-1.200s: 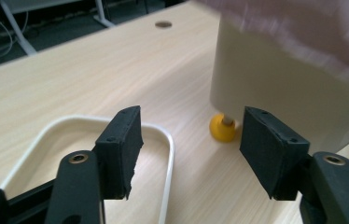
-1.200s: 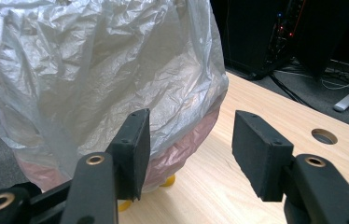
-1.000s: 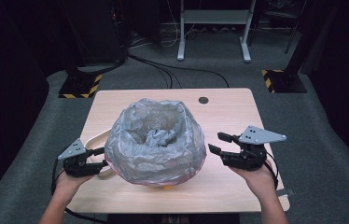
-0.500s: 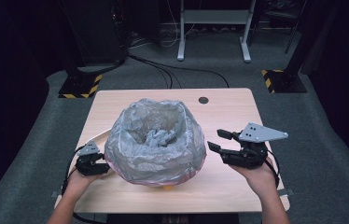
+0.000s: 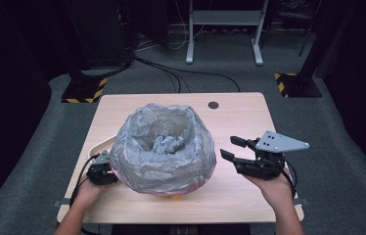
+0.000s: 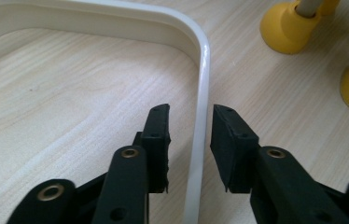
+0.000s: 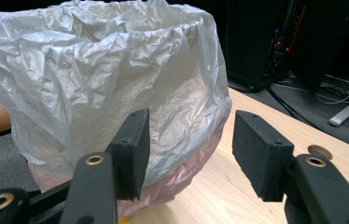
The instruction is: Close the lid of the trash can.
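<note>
Two black grippers flank the crinkled grey plastic bag (image 5: 162, 147) mid-table. At nine o'clock, the left gripper (image 6: 190, 135), jaws just closing, straddles a smooth white curved plastic rim (image 6: 203, 70) without pinching. At three o'clock, the right gripper (image 5: 232, 148) gapes, empty.

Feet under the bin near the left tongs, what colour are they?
Yellow feet, seen best in the left gripper view, beside the white handle.

Lighting the surface (image 5: 240, 196) brightly from above while leaving the surrounding room dim; glaring along the white rim (image 6: 204, 70); blurring slightly up close.
</note>
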`<state>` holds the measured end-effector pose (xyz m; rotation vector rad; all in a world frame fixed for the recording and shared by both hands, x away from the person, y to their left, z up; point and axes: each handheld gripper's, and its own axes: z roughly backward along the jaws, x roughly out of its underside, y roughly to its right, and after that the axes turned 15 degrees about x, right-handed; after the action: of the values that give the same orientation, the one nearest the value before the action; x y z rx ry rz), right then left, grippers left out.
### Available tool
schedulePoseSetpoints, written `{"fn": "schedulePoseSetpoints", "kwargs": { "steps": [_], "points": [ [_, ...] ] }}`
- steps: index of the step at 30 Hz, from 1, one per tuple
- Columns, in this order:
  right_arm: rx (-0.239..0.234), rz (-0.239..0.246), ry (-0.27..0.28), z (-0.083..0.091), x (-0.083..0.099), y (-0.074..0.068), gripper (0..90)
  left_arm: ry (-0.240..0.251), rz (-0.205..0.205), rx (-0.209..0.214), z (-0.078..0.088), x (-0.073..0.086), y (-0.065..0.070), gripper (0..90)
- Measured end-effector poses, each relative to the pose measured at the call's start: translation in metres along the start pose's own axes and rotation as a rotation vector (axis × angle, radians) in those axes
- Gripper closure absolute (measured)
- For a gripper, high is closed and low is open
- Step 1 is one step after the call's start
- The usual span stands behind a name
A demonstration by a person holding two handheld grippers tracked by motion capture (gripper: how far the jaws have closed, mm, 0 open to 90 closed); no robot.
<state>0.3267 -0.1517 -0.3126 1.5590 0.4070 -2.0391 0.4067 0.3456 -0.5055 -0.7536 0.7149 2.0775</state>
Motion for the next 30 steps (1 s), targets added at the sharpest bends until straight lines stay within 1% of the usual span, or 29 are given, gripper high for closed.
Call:
{"fn": "schedulePoseSetpoints", "kwargs": {
  "steps": [4, 5, 7, 8, 9, 10, 12, 15, 18, 23, 26, 28, 30],
  "points": [
    [0.0, -0.007, -0.007, 0.0, 0.001, 0.0, 46.0, -0.03, -0.007, 0.008, -0.003, 0.002, 0.0, 75.8],
    [0.0, -0.005, -0.006, 0.0, 0.002, 0.0, 46.0, -0.04, -0.02, 0.006, -0.003, 0.002, 0.0, 79.1],
    [0.002, -0.004, -0.004, 0.0, 0.002, 0.0, 46.0, -0.048, -0.034, 0.009, -0.004, 0.002, 0.002, 82.3],
    [0.002, -0.005, -0.003, 0.0, 0.002, 0.001, 46.0, -0.055, -0.037, -0.007, -0.003, 0.001, 0.003, 83.6],
    [0.002, -0.005, -0.002, 0.0, 0.002, 0.0, 46.0, -0.058, -0.034, -0.01, -0.001, 0.001, 0.003, 83.8],
    [0.002, -0.005, -0.001, 0.001, 0.002, 0.0, 46.0, -0.045, -0.031, 0.004, 0.001, 0.001, 0.002, 83.9],
    [0.001, -0.005, 0.002, 0.001, 0.002, 0.0, 46.0, -0.029, -0.025, 0.003, 0.006, -0.001, 0.002, 83.9],
    [-0.001, -0.006, -0.002, 0.001, 0.002, -0.001, 46.0, 0.001, -0.022, 0.013, 0.015, -0.005, 0.002, 83.8],
    [-0.002, 0.0, -0.001, 0.001, 0.002, -0.002, 46.1, 0.023, -0.024, 0.02, 0.023, -0.012, 0.003, 83.8],
    [-0.003, 0.002, 0.0, 0.001, 0.002, -0.001, 46.1, 0.022, -0.056, 0.025, 0.033, -0.028, 0.006, 83.8],
    [-0.005, 0.002, 0.0, 0.001, 0.002, -0.002, 46.1, 0.026, -0.058, 0.029, 0.036, -0.035, 0.006, 83.8],
    [-0.008, 0.003, 0.002, 0.002, 0.002, -0.003, 46.1, 0.037, -0.055, 0.038, 0.039, -0.039, 0.006, 83.8],
    [-0.013, 0.005, 0.003, 0.002, 0.002, -0.004, 46.1, 0.036, -0.058, 0.042, 0.041, -0.043, 0.006, 83.8]
  ]
}}
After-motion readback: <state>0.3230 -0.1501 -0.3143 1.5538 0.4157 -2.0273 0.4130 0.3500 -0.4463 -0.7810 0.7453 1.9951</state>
